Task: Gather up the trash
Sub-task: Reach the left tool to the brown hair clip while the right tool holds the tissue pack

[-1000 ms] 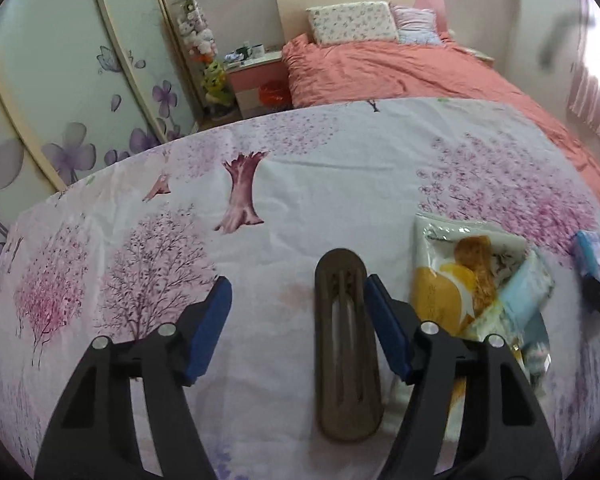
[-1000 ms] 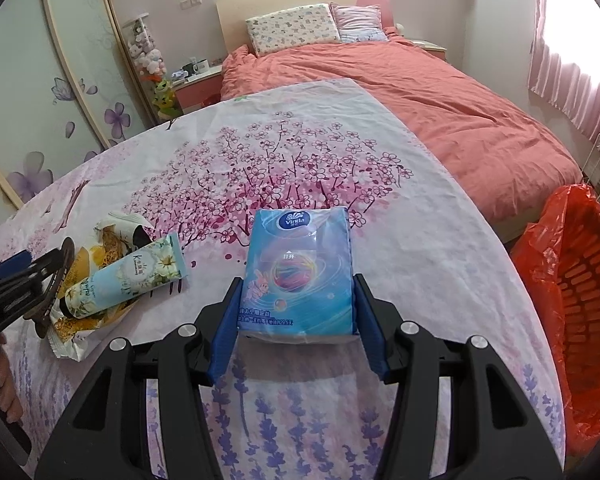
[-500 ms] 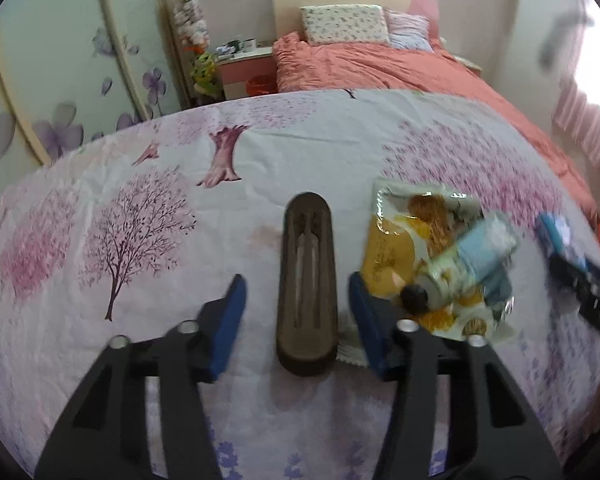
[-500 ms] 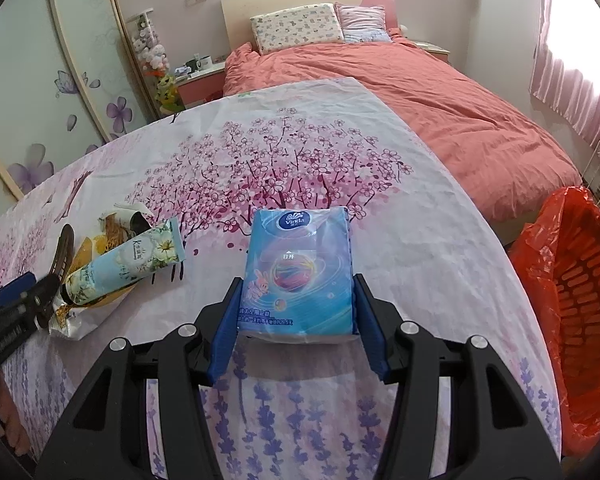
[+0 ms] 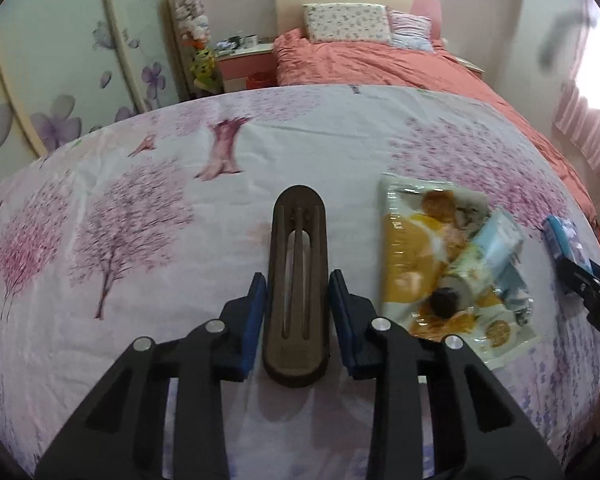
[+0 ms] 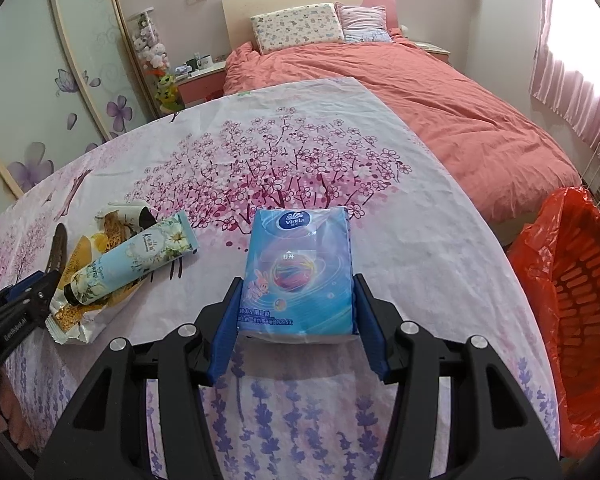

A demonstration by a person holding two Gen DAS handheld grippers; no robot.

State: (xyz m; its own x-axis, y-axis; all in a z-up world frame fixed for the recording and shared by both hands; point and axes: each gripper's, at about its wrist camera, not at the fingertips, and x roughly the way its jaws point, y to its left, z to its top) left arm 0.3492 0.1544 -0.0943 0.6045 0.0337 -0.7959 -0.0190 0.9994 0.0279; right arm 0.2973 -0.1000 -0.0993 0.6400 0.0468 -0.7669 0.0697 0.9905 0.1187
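A brown oval slotted piece [image 5: 296, 280] lies lengthwise on the floral cloth between the blue pads of my left gripper [image 5: 297, 280]. The jaws are closing and the pads meet its two sides. To its right a yellow snack wrapper [image 5: 408, 240] lies flat, with a pale blue cream tube [image 5: 484, 252] resting across it. My right gripper [image 6: 298, 282] is shut on a blue tissue pack [image 6: 298, 264], which rests on the cloth. In the right wrist view the tube [image 6: 140, 256] and the wrapper [image 6: 80, 248] lie at the left.
A red basket lined with an orange bag [image 6: 572, 280] stands off the table's right edge. Beyond the table is a bed with a salmon cover [image 6: 420, 92]. A wardrobe with flower panels [image 5: 60, 80] runs along the left, and a small nightstand [image 5: 244, 60] stands beside the bed.
My left gripper's jaws have narrowed from wide apart to against the brown piece, which now sits centred between them. The right gripper and tissue pack have not moved.
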